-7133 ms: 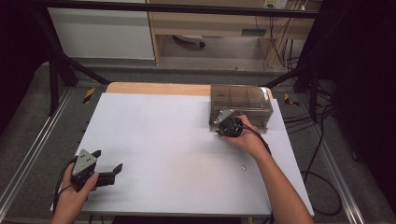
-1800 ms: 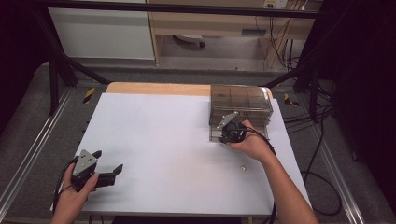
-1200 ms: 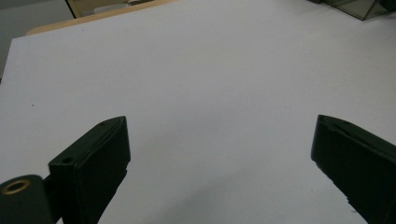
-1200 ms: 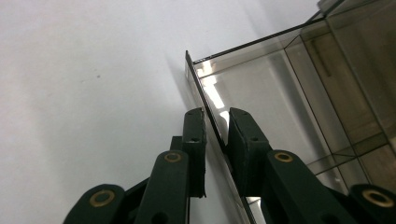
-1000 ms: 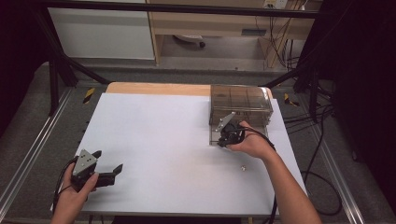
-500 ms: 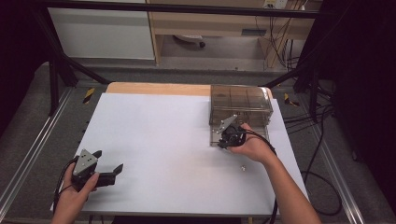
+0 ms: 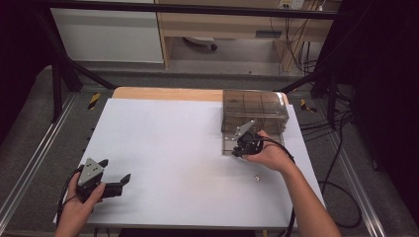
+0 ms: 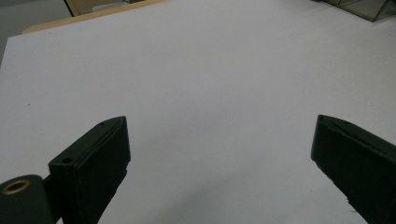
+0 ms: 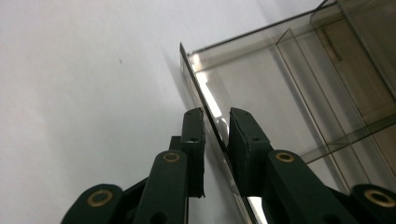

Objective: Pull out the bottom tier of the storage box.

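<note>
Drawer unit (image 7: pixel 254 109): smoked, see-through plastic, box-shaped, thin-walled, with inner dividers showing through the top; stands at the far right of the table, partly on the white sheet.

Drawer (image 9: pixel 289 93): same tinted clear plastic, shallow and rectangular, drawn out toward the person from the unit's lower front; upright front wall thin and glossy, with a bright glint along its edge; one partition visible across the inside.

Right gripper (image 9: pixel 215 123): black matte jaws, flat-faced and blocky, with brass-coloured rivets at the linkage joints; clamped on the drawer's front wall, one jaw outside and one inside, the wall pinched between them. In the high view, right gripper (image 7: pixel 241 146) at the near front of the unit, held in the right hand (image 7: pixel 269 157), cable trailing along the wrist, grey three-cornered plate on top.

Left gripper (image 8: pixel 219 154): same black blocky jaws, spread wide with nothing between them, above bare sheet. In the high view, left gripper (image 7: pixel 117 185) at the near left corner, well apart from the unit, held in the left hand (image 7: pixel 79 205).

Table covering (image 7: pixel 168 148): white, smooth, matt sheet; strip of pale wood (image 7: pixel 168 94) along the far edge.

Small pale object (image 7: pixel 256 177): tiny, on the sheet near the right forearm; kind not discernible.
</note>
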The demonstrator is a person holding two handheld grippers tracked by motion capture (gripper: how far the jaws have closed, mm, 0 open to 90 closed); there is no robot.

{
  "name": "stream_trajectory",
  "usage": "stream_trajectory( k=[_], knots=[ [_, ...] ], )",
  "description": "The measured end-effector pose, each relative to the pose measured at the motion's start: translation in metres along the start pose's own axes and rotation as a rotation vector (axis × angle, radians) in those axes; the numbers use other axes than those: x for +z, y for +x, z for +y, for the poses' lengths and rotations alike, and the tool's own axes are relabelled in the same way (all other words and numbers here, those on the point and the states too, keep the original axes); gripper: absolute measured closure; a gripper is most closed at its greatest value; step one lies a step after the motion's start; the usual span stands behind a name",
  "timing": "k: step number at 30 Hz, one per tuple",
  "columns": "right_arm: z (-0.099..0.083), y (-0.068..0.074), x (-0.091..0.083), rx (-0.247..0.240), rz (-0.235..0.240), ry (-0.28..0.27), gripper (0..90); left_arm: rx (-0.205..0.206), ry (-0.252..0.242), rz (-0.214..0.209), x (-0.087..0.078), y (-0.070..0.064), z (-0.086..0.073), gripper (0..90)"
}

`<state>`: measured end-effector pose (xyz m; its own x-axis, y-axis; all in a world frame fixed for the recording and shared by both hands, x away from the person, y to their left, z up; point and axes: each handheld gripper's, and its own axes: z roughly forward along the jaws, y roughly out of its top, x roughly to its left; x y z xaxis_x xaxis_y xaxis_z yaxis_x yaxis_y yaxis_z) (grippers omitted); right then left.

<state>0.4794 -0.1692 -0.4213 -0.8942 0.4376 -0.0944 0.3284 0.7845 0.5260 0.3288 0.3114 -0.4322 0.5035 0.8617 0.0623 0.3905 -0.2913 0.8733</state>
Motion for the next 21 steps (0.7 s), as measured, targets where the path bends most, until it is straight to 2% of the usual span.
stream_trajectory(
  k=[2,4,6,13,21],
  knots=[
    [-0.002,0.001,-0.003,0.026,-0.016,-0.040,64.9,-0.002,0.000,0.001,0.000,0.000,0.000,4.7],
    [-0.005,0.002,-0.007,0.057,-0.035,-0.075,65.5,-0.004,0.000,0.001,0.000,0.000,0.000,4.7],
    [-0.010,0.002,-0.011,0.088,-0.065,-0.104,67.7,-0.004,0.000,0.000,0.000,0.000,0.000,4.7],
    [-0.019,-0.001,-0.023,0.183,-0.097,-0.212,80.7,-0.002,0.001,-0.001,0.000,0.000,0.000,4.7],
    [-0.031,-0.012,-0.034,0.258,-0.223,-0.189,89.8,0.000,0.002,-0.001,0.000,0.000,0.000,4.8]
  ],
)
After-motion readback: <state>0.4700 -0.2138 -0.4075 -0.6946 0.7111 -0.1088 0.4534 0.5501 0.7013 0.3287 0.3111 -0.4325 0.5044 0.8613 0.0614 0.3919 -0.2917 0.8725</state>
